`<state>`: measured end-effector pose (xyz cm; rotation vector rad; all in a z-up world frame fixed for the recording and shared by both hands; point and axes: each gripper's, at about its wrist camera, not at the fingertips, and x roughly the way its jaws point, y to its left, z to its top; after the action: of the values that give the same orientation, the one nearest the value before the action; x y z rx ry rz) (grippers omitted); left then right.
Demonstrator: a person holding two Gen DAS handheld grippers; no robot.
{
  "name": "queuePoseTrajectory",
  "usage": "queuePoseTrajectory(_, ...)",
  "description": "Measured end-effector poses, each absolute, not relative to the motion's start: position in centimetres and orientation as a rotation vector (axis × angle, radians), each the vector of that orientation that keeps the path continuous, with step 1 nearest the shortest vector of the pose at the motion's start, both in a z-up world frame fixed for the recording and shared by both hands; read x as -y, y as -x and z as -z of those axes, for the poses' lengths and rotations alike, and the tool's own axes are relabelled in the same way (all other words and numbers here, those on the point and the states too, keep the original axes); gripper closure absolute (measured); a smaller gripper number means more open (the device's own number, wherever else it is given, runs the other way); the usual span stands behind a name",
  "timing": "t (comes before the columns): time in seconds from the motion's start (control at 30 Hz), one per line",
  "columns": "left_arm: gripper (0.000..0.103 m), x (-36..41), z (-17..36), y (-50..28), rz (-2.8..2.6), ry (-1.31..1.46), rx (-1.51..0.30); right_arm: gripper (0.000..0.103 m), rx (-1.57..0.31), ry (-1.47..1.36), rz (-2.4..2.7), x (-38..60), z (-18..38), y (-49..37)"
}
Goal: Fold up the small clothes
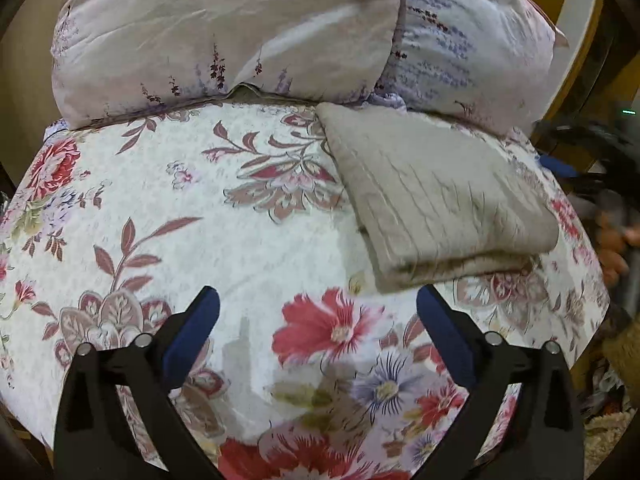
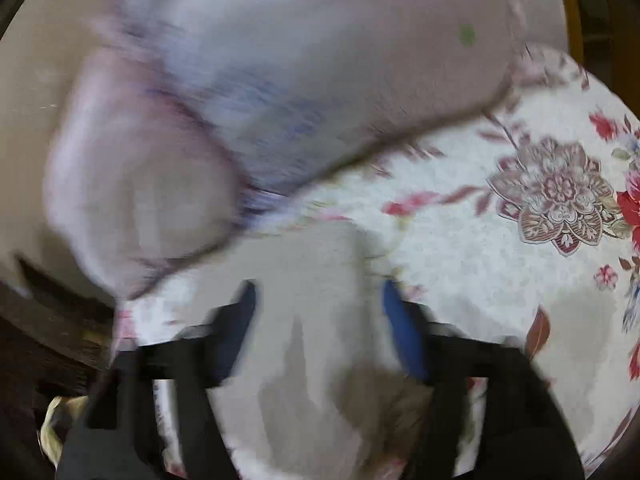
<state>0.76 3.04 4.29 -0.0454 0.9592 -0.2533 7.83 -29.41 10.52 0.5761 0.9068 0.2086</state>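
Observation:
A beige ribbed garment [image 1: 436,196] lies folded into a flat rectangle on the floral bedspread [image 1: 240,248], right of centre, its far corner near the pillows. My left gripper [image 1: 318,300] is open and empty, hovering over the bedspread just in front of the garment's near edge. In the blurred right wrist view the same beige garment [image 2: 316,320] lies under and between the blue-padded fingers [image 2: 400,328] of my right gripper [image 2: 316,292], whose jaws stand apart around it. The right gripper and the hand holding it show at the far right of the left wrist view [image 1: 612,236].
Two pale floral pillows [image 1: 224,36] [image 1: 476,44] are stacked at the head of the bed behind the garment. A wooden bed frame [image 1: 576,52] runs along the right. The bed's edge drops off at the left and lower right.

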Motion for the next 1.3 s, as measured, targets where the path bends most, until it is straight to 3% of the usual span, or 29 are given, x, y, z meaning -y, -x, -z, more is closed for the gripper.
queuePoseTrajectory(0.07, 0.002, -2.4, -4.1, -0.7, 0.249, 0.025, -0.966, 0.032, -0.946, -0.521, -0.281, 26.8, -10.0, -6.4)
queuePoseTrajectory(0.17, 0.002, -1.2, -3.5, -1.3, 0.263, 0.014, -1.000, 0.035, -1.168, -0.443, -0.217, 25.4, -5.2, -7.7)
queuePoseTrajectory(0.27, 0.002, -0.3, -2.8, -1.9, 0.238, 0.003, -1.031, 0.039, -1.113, -0.466, -0.149, 26.0, -6.0, -6.9)
queuePoseTrajectory(0.3, 0.002, -0.1, -2.7, -1.9, 0.224, 0.000, -1.038, 0.035, -1.088, -0.457, -0.154, 26.0, -7.1, -6.1)
queuePoseTrajectory(0.33, 0.002, 0.1, -2.6, -1.8, 0.217, -0.002, -1.040, 0.020, -1.062, -0.425, -0.148, 25.9, -8.1, -5.2)
queuePoseTrajectory(0.4, 0.002, 0.5, -2.2, -1.6, 0.211, -0.005, -1.052, 0.005, -1.010, -0.331, -0.107, 25.4, -9.2, -2.4)
queuePoseTrajectory(0.57, 0.002, 1.1, -0.1, -1.1, 0.165, 0.016, -1.144, 0.005, -1.100, -0.127, -0.013, 23.1, -5.0, 0.6)
queuePoseTrajectory(0.73, 0.002, 2.5, 0.4, -0.4, 0.119, -0.093, -1.150, 0.005, -1.160, -0.117, 0.021, 22.5, -2.6, 1.3)
queuePoseTrajectory(0.83, 0.002, 2.4, 0.4, -0.2, 0.135, -0.093, -1.151, 0.001, -1.172, -0.069, 0.034, 21.5, -2.4, 1.9)
queuePoseTrajectory(1.3, 0.002, 2.3, 0.4, 0.2, 0.117, -0.081, -1.143, 0.001, -1.139, -0.076, 0.087, 21.1, -2.3, 2.4)
